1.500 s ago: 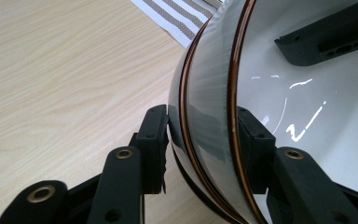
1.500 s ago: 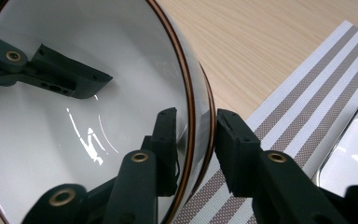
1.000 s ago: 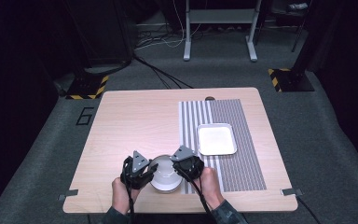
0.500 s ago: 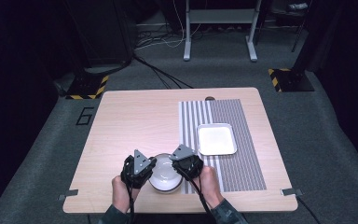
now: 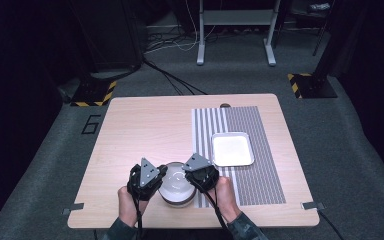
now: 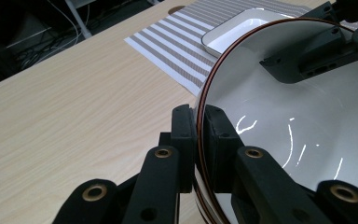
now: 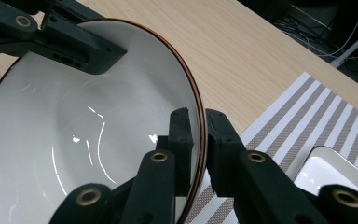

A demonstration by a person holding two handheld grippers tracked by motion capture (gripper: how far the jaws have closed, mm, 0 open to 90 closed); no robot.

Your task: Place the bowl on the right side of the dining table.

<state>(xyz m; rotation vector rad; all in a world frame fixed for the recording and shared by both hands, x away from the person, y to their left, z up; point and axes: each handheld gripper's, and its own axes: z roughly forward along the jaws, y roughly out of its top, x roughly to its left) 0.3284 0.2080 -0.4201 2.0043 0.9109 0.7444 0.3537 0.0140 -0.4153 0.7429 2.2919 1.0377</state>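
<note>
Bowl [image 5: 176, 183], white w/ thin brown rim, sits near the front edge of the table [image 5: 145, 125], just left of the striped mat [image 5: 260, 125]; its right side is at or just over the mat's left edge. Left gripper [image 5: 147, 177] pinches the bowl's left rim: in the left gripper view one jaw is outside the wall, one inside, pads pressed on the rim [image 6: 199, 140]. Its jaws have just been closing, w/ the rim between them. Right gripper [image 5: 200, 172] clamps the opposite rim the same way; right gripper view shows the rim [image 7: 199, 135] squeezed between its two pads, one in, one out. Each gripper view also shows the other gripper's jaw across the bowl, on the far rim. Bowl inside is bare and glossy, light streaks on it. Tray [image 5: 232, 149], white, rectangular, lies on the mat, up and right of the bowl, near it but apart. Person's hands come in from the bottom of the high view, one on each gripper.
</note>
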